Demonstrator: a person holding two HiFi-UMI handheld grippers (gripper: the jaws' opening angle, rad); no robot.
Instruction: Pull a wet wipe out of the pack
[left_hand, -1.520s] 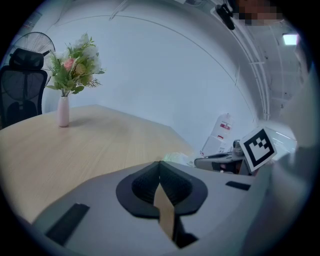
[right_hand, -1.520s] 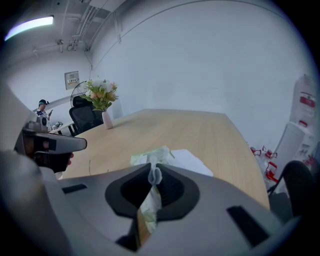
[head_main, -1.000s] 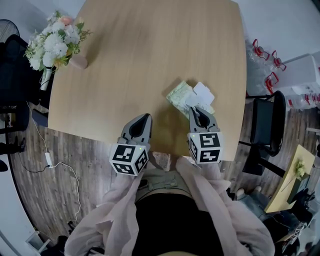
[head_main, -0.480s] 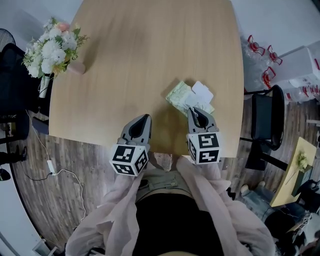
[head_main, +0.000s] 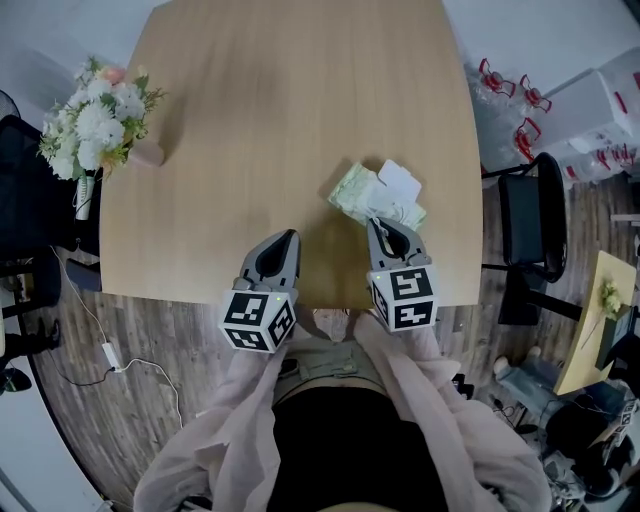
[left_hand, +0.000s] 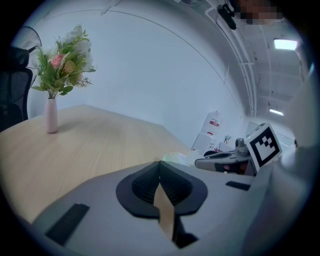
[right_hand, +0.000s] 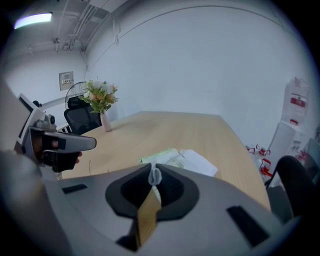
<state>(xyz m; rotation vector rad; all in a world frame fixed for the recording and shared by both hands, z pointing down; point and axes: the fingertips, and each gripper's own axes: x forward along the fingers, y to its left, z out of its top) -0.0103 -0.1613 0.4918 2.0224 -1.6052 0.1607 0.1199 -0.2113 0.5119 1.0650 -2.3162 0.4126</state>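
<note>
Two grippers: left gripper (head_main: 290, 234), right gripper (head_main: 372, 222). Two marker cubes, one per gripper (head_main: 257, 320) (head_main: 405, 297). Two tables: one large wooden table (head_main: 290, 90), one small yellowish table (head_main: 580, 350) off to the right. One pack of wet wipes (head_main: 358, 190), with one white sheet (head_main: 400, 180) on top of it. One wet wipe (right_hand: 154, 176), only its tip seen. Two bunches of flowers: one in a pink vase (head_main: 95, 105) on the large table, one (head_main: 606, 298) on the small table. Two black office chairs (head_main: 527, 225) (head_main: 25, 190). Three red handles (head_main: 490, 75) (head_main: 530, 95) (head_main: 522, 142) among clear containers. One white plug with cable (head_main: 108, 352) on the floor.
</note>
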